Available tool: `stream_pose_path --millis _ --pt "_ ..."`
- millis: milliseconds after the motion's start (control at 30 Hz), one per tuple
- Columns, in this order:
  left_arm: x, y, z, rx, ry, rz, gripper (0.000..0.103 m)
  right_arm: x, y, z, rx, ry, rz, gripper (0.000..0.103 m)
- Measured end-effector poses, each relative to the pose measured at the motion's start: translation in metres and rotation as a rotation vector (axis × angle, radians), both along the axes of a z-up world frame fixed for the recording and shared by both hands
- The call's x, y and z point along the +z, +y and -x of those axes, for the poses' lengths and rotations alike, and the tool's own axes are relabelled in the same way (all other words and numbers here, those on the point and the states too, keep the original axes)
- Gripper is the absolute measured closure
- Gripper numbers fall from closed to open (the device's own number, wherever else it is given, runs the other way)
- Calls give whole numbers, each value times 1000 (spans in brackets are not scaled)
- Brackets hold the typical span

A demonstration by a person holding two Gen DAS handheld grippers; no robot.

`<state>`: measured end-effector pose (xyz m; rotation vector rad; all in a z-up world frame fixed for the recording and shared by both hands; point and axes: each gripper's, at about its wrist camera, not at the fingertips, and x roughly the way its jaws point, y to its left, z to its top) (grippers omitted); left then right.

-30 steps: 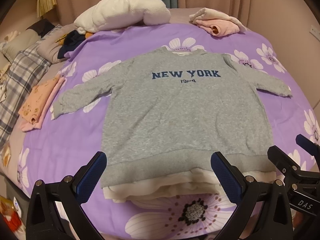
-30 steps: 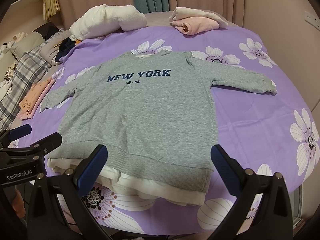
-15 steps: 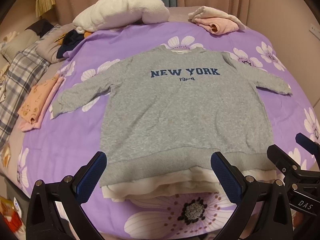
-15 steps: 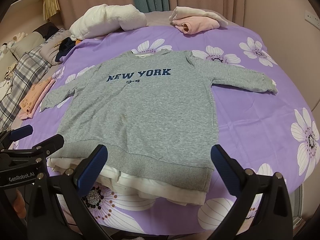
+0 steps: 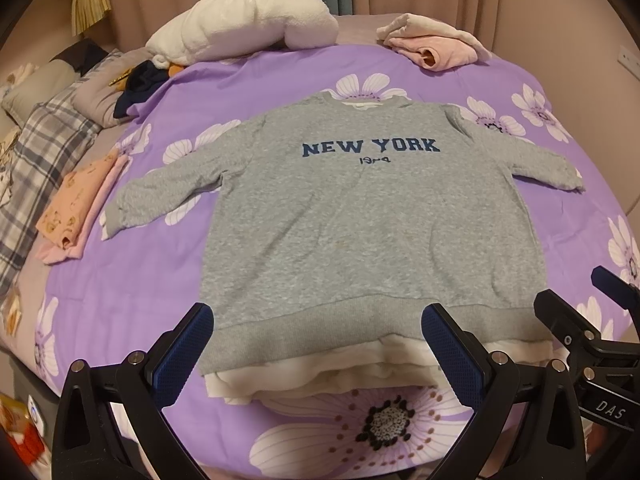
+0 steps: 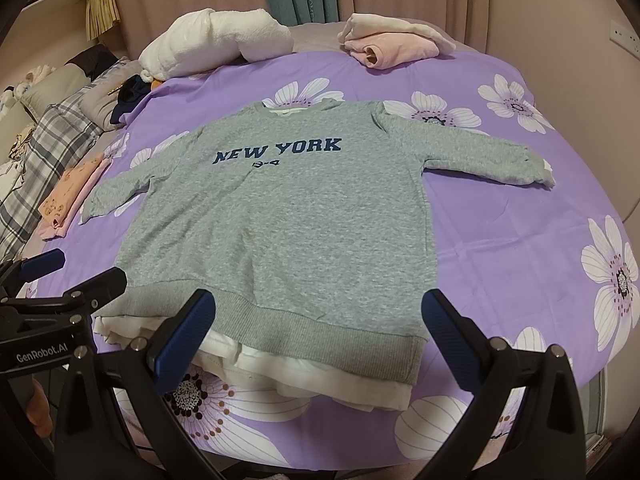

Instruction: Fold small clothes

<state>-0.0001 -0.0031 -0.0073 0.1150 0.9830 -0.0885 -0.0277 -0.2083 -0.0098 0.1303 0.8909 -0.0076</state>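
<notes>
Grey NEW YORK sweatshirt point(image 5: 372, 216) lies flat, sleeves spread.

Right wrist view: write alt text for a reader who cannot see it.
A grey NEW YORK sweatshirt lies flat, front up, sleeves spread, on a purple floral bedspread. The open right gripper hovers at its hem, with the left gripper at the hem's left corner. Folded clothes sit along the far edge.

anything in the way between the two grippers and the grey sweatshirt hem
Nothing visible. The left gripper and right gripper are both open just short of the grey New York sweatshirt, with only purple floral bedspread between.
</notes>
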Motion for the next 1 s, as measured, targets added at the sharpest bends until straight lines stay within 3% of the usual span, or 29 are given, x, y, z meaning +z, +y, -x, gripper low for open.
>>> stream_pose_path --millis 1000 --pt "0 1 -1 -4 2 -7 0 2 0 -1 2 4 -5 0"
